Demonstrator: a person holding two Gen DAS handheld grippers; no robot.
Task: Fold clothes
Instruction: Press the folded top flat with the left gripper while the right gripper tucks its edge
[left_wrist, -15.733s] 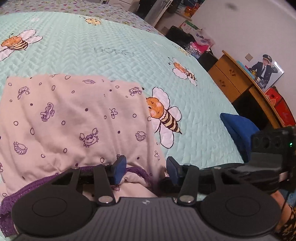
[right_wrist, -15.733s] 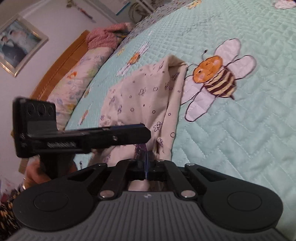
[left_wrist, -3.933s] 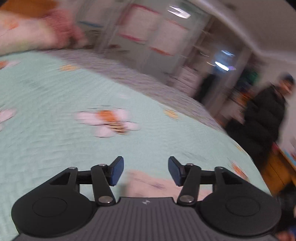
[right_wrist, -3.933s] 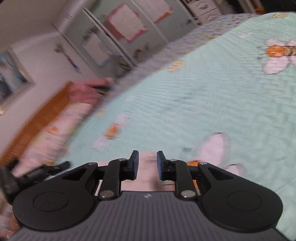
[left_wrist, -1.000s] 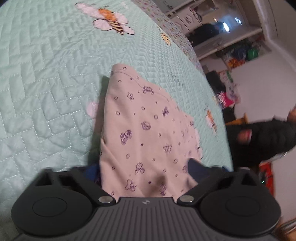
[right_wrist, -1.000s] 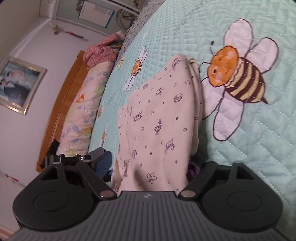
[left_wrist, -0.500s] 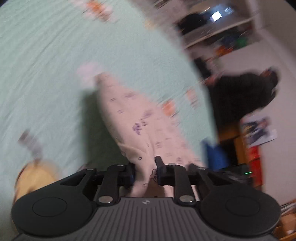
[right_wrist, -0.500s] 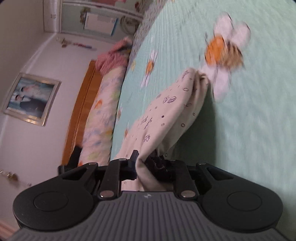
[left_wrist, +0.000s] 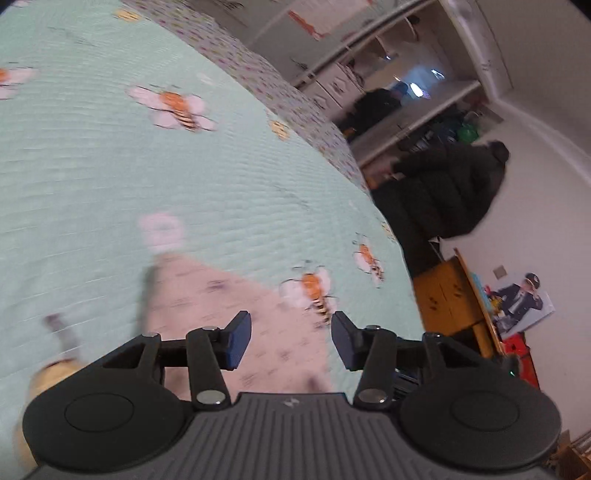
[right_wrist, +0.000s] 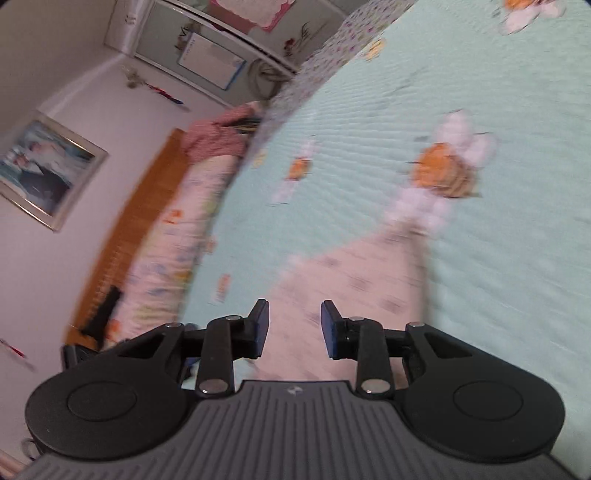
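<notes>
I am looking down my left gripper at the pale pink printed garment, which is lying folded on the mint-green quilted bedspread. Its jaws are standing apart and are opening at this moment, with nothing pinched between the blue pads; the cloth is showing through the gap but is lying below them on the bed, not gripped. The garment's far corner is pointing away from me, and one of the quilt's bee pictures is sitting just beside its right edge (the print on the cloth is too blurred for me to read). Beyond the bed a person in a dark padded coat is bending toward open shelves, and a wooden cabinet is standing near the wall.

Through the right wrist view I am seeing my right gripper over the same garment, which is stretching away from the jaws toward a bee picture. These jaws are also parted and opening, holding nothing, with the cloth lying beneath the gap. To the left a floral pillow is running along a wooden headboard, and a framed picture is hanging on the wall.
</notes>
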